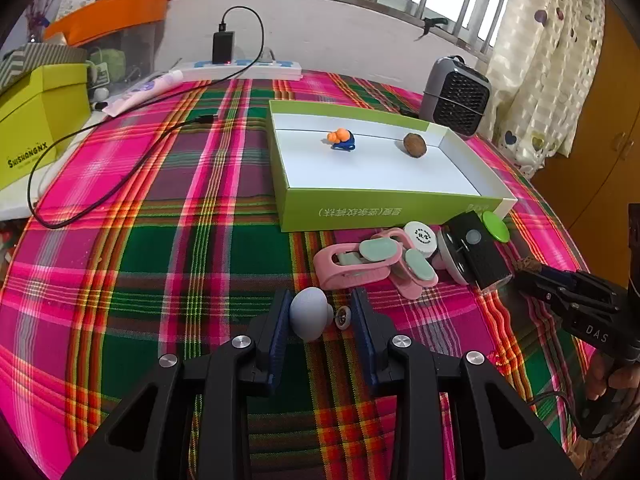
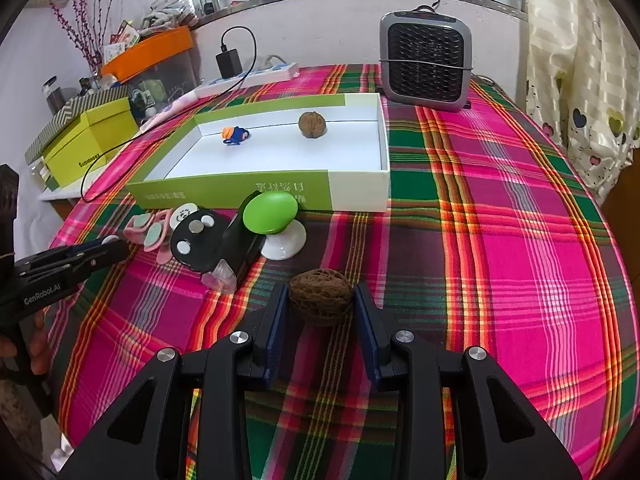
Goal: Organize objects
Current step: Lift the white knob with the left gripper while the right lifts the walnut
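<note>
Wrist views, angled down, shared tray (image 1: 384, 204)

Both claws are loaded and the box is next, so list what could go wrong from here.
1. The grey knob sits off-centre in the left claw, against one pad; it could twist out.
2. The walnut in the right claw is round and could slip.
3. The clutter around the green knob lies before the box; a low carry may knock it.

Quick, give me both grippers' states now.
Left gripper: shut on the grey knob.
Right gripper: shut on a walnut.
</note>
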